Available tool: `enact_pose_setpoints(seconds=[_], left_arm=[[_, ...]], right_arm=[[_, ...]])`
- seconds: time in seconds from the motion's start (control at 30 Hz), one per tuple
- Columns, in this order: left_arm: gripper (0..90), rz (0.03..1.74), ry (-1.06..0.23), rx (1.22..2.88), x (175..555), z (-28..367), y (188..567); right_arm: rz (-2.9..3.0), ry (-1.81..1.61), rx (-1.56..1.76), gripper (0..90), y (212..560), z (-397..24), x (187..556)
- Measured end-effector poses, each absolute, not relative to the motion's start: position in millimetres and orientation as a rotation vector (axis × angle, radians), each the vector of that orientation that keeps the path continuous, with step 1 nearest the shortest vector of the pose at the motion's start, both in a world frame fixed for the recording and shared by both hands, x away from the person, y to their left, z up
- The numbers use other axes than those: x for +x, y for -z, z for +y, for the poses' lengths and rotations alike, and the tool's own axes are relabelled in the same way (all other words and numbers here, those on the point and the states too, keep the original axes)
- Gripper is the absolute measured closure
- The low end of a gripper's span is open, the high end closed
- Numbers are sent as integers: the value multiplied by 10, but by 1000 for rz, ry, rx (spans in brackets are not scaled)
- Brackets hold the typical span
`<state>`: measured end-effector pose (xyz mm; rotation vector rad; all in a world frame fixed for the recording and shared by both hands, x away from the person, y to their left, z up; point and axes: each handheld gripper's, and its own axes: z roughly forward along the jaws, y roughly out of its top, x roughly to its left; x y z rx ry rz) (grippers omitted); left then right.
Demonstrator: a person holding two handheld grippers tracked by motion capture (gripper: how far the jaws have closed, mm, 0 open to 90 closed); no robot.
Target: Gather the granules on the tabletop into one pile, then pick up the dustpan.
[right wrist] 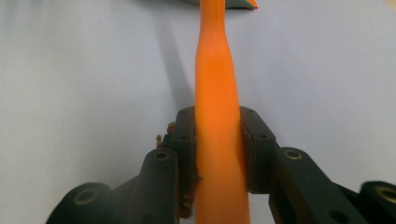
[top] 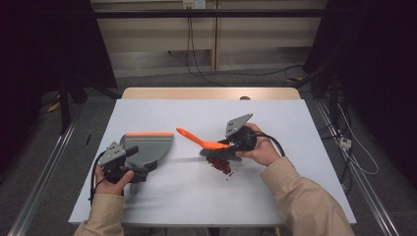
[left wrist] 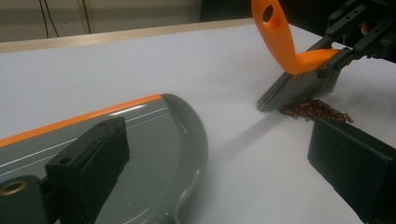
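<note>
High view: at centre frame the right claw (top: 231, 145) clamps the orange brush (top: 202, 142), bristles beside a red bean pile (top: 219, 165) on the white surface (top: 196, 196). Lower left, the left claw (top: 132, 162) grips the grey dustpan (top: 147, 146).

Left gripper view: the dustpan (left wrist: 154, 140) lies lower left; brush (left wrist: 289, 51) and beans (left wrist: 315, 109) sit upper right.

Right gripper view: both pads (right wrist: 184, 140) squeeze the brush handle (right wrist: 217, 116) at centre.
</note>
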<state>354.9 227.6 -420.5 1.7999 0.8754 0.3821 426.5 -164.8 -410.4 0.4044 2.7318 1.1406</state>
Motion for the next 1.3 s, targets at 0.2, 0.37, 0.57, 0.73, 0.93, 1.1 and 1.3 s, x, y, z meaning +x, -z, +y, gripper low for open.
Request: enact_pose_setpoints(seconds=[0.2,0.37,0.57,0.73,0.93,1.1,1.3], left_arm=[[53,872,-383,1806,3543,2275,4200],[53,882,-380,1818,3532,2291,4193],[59,891,-370,1833,3480,2338,4187],[61,905,-359,1870,3465,2334,4204],[74,933,-357,1902,3464,2310,4234],[95,974,-356,1903,3458,2336,4256],[123,1014,-350,1920,3452,2365,4289]], right_arm=[[2689,-1183,441,716,4077,-1701,4257],[2629,-1260,522,715,4005,-1787,4247],[2566,-1331,703,715,3961,-1934,4144],[2502,-1321,821,715,3962,-2080,4024],[2446,-1327,934,715,3959,-2179,3876],[2412,-1347,971,715,3943,-2221,3788],[2383,-1359,1005,715,3933,-2255,3735]])
